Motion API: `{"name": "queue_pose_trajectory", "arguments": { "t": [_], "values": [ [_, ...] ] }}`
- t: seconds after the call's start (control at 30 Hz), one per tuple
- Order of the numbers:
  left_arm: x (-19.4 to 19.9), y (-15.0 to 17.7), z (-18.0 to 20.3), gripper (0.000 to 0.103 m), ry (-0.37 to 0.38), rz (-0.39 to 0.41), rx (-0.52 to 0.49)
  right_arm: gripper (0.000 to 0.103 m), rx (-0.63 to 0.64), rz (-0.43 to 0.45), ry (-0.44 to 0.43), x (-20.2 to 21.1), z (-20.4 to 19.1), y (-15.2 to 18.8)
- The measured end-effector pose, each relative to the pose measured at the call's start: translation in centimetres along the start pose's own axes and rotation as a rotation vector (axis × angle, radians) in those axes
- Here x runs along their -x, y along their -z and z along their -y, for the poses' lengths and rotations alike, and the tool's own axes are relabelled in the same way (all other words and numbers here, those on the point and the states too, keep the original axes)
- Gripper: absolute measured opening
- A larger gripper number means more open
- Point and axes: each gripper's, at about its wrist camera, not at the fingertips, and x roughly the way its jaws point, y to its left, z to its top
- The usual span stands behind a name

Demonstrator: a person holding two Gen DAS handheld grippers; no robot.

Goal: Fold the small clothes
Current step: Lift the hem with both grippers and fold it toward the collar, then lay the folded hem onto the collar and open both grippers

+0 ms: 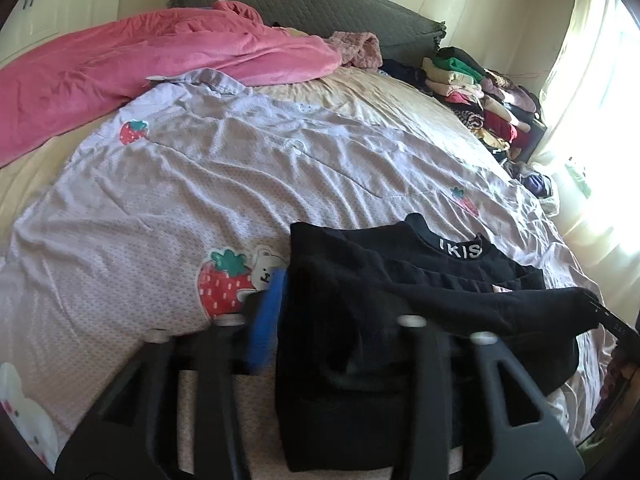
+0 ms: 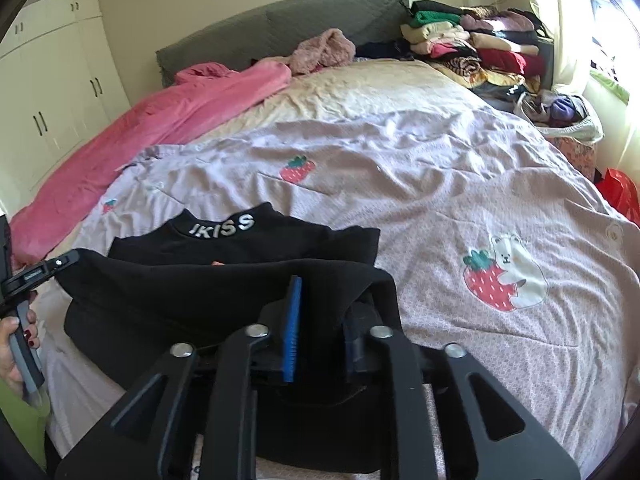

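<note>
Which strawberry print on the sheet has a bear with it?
In the right wrist view, the big strawberry nearest the gripper: a white bear hugs it. The far strawberry has none.

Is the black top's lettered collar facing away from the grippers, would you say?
Yes, the collar with white letters lies at the far edge of the black top, toward the headboard.

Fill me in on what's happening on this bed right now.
A person is folding a black top on the strawberry-print quilt. The left gripper and right gripper each pinch its near edge, lifting it toward the collar, which lies flat. Stacks of folded clothes sit by the headboard.
</note>
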Motion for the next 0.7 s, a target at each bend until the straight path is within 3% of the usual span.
{"name": "queue_pose_trajectory", "arguments": {
  "t": [0.03, 0.2, 0.3, 0.4, 0.47, 0.53, 0.6, 0.7],
  "values": [
    [0.5, -0.2, -0.1, 0.037, 0.008, 0.011, 0.007, 0.058, -0.004, 0.014, 0.02, 0.2, 0.1, 0.0],
    [2.6, -0.5, 0.9, 0.037, -0.007, 0.059, -0.039, 0.06, -0.007, 0.072, 0.04, 1.9, 0.4, 0.1],
    [3.6, 0.4, 3.2, 0.037, 0.004, 0.053, -0.133, 0.06, 0.052, 0.094, 0.029, 3.2, -0.6, 0.8],
    [3.6, 1.9, 5.5, 0.037, 0.035, 0.02, -0.218, 0.058, 0.127, 0.077, -0.012, 3.9, -2.5, 2.3],
    [3.0, 3.3, 7.0, 0.037, 0.069, -0.025, -0.26, 0.049, 0.171, 0.048, -0.042, 3.7, -3.7, 3.3],
    [2.2, 4.6, 8.4, 0.023, 0.079, -0.067, -0.307, 0.035, 0.222, 0.012, -0.067, 3.3, -5.2, 4.3],
    [1.3, 5.8, 9.3, 0.014, 0.08, -0.103, -0.345, 0.03, 0.267, -0.025, -0.093, 2.6, -6.5, 5.2],
    [0.2, 7.0, 9.9, 0.013, 0.066, -0.14, -0.38, 0.027, 0.309, -0.061, -0.106, 1.5, -8.0, 6.0]
  ]
}}
